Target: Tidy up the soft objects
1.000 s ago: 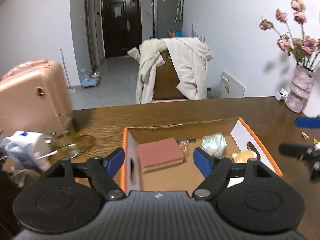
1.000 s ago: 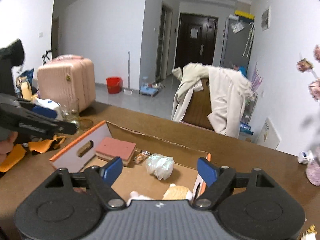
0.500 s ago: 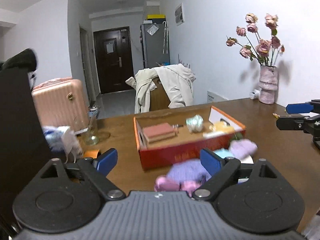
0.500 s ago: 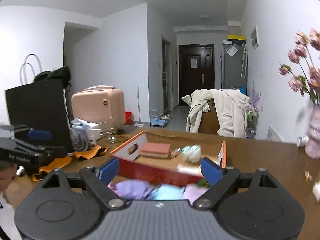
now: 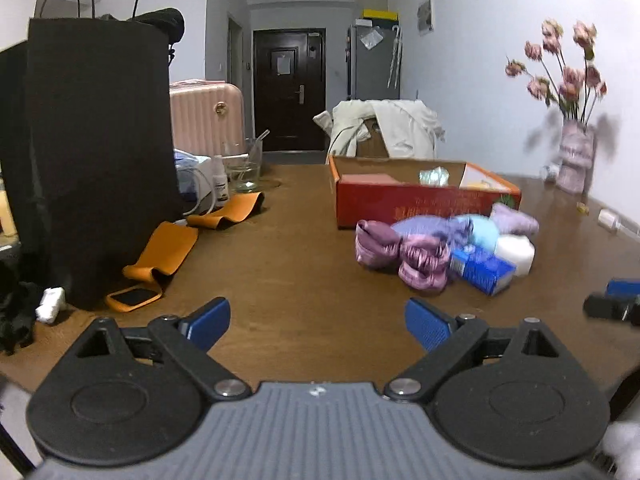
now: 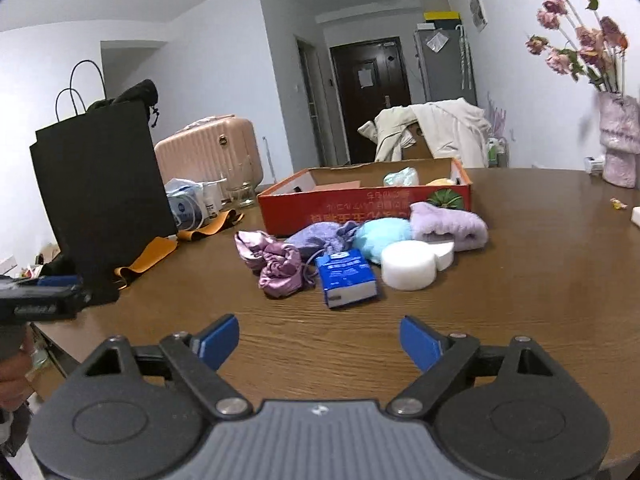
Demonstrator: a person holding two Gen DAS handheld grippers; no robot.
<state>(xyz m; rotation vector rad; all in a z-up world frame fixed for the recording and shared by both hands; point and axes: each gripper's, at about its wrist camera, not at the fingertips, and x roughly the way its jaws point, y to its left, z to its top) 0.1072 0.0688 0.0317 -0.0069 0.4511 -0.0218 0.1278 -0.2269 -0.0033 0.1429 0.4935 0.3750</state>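
An open orange cardboard box [image 6: 360, 204] [image 5: 420, 204] stands on the wooden table, with a pink sponge [image 5: 370, 179] and a crumpled clear bag [image 6: 401, 176] inside. In front of it lies a pile: pink satin pouches [image 6: 276, 266] [image 5: 416, 260], a purple knit pouch [image 6: 320, 234], a light-blue plush [image 6: 384, 234], a lilac fuzzy cloth [image 6: 448, 222], a white foam round [image 6: 408, 266] and a blue tissue pack [image 6: 348, 278] [image 5: 482, 268]. My left gripper [image 5: 318, 322] and right gripper [image 6: 320, 338] are both open and empty, held back from the pile.
A black paper bag [image 5: 96, 152] stands at the left with orange straps [image 5: 168, 248] beside it. Glass jars and bottles [image 5: 244, 168] sit behind. A vase of dried pink flowers [image 5: 574, 164] stands at the far right. A pink suitcase [image 6: 208, 152] is beyond the table.
Both grippers have pulled back from over the box toward the table's near edge. The pile in front of the box has come into view. Both stay open.
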